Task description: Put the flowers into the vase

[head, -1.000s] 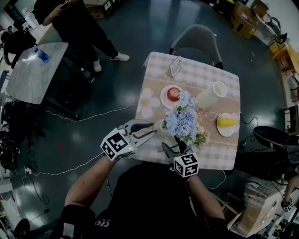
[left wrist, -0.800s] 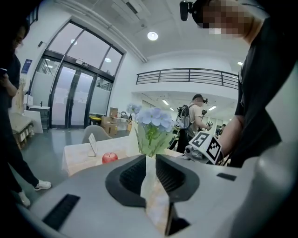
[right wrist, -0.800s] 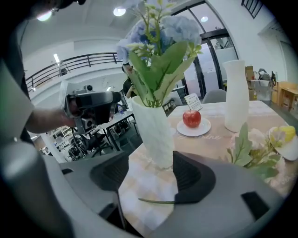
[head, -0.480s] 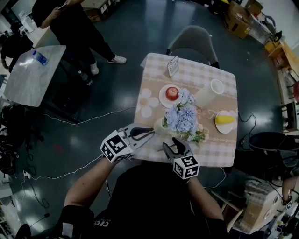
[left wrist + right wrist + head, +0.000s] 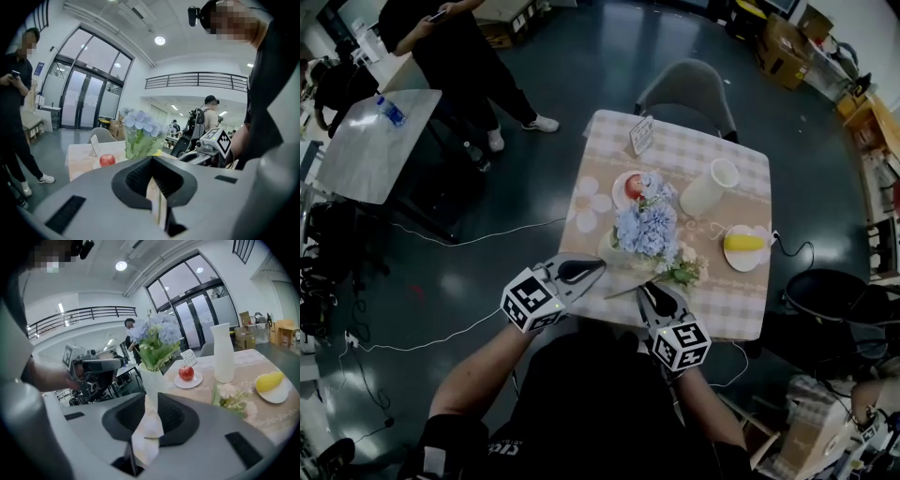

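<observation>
Pale paper wrap of the blue flowers [image 5: 643, 228]: clamped in the right tongs [image 5: 652, 296], whose jaws have just been closing on it. Stems roughly upright, over the desk [image 5: 727, 309]. White vase [image 5: 709, 189]: beyond the flowers, rightward, nearer the right hand. Left tongs [image 5: 587, 269]: closed; pale sliver at their seam unidentifiable.

One desk [image 5: 727, 305], one chair [image 5: 689, 89] at upper centre, one blue hydrangea bouquet [image 5: 642, 225], one loose pale flower sprig [image 5: 682, 271], one white vase [image 5: 709, 187], one red apple [image 5: 632, 187], one yellow fruit [image 5: 743, 243], two plates [image 5: 748, 263], one card stand [image 5: 640, 134].
</observation>
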Motion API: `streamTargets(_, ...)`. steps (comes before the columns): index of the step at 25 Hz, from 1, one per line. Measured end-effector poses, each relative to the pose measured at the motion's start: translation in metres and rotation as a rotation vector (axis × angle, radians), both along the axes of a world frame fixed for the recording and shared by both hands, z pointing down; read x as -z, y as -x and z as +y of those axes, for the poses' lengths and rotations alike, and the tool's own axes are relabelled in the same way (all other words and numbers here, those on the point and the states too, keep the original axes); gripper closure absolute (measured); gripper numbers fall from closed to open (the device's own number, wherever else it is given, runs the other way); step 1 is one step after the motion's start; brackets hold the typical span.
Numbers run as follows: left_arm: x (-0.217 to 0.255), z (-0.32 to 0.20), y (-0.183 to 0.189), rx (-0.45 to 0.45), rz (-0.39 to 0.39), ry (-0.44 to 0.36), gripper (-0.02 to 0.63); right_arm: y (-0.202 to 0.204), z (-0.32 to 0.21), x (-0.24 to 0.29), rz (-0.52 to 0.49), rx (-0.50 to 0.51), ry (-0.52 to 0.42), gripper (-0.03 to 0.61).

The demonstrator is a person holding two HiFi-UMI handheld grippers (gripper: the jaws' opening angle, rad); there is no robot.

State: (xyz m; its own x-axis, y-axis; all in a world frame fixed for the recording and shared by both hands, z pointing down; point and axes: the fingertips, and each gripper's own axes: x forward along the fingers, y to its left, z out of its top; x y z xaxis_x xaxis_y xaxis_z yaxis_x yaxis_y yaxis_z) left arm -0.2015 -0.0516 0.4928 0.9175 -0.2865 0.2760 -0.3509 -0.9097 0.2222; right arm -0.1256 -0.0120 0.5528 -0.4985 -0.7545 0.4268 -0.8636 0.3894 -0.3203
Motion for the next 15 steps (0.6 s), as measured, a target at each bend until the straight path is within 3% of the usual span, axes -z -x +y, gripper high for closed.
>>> streamTargets(9, 0.037, 0.028, -0.029, 0.162, 0.045, -0.049, 0.603, -0.038, 0.038, 0.064, -0.056, 0.036, -0.126, 0.517)
streamTargets(15, 0.063, 0.058, -0.050, 0.220, 0.098, -0.075, 0.603, -0.056, 0.065, 0.091, -0.076, 0.072, -0.181, 0.523)
